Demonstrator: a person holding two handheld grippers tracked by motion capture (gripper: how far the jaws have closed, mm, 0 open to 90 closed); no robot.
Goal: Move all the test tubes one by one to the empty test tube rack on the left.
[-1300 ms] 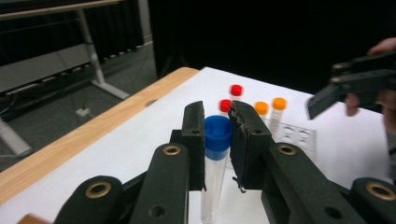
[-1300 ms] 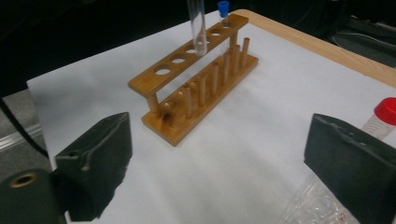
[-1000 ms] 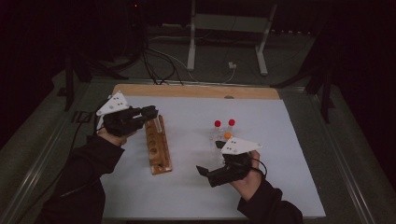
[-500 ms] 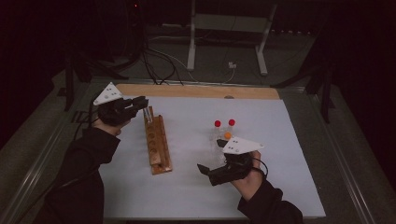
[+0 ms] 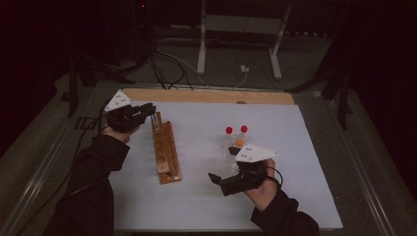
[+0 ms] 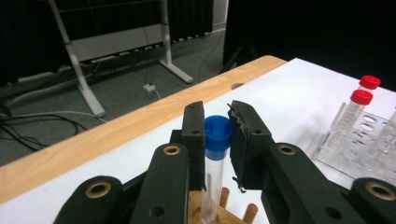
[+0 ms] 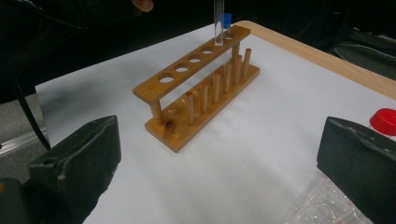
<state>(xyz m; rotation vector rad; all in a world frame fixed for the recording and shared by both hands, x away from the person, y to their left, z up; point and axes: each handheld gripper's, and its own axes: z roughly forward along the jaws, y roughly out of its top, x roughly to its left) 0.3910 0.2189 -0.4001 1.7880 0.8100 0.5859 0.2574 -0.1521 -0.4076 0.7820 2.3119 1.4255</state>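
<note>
My left gripper (image 5: 149, 111) (image 6: 217, 116) is shut on a clear tube with a blue cap (image 6: 218, 134). It holds the tube upright over the far end of the wooden rack (image 5: 164, 150) (image 7: 196, 93). In the right gripper view the tube's lower end (image 7: 218, 28) stands at one of the far holes, next to a second blue-capped tube (image 7: 227, 21) seated in the rack. My right gripper (image 5: 221, 183) (image 7: 219, 163) rests on the white mat near the front, open and with nothing between its fingers.
A clear plastic rack (image 5: 227, 147) (image 6: 369, 140) with two red-capped tubes (image 6: 362, 98) and an orange-capped one (image 5: 239, 142) stands just beyond the right gripper. The mat's wooden far edge (image 5: 206, 96) lies behind the wooden rack. A metal stand (image 5: 236, 29) is on the floor beyond.
The left gripper has shifted left and slightly down with the tube, to the far end of the wooden rack. The right gripper has not moved.
</note>
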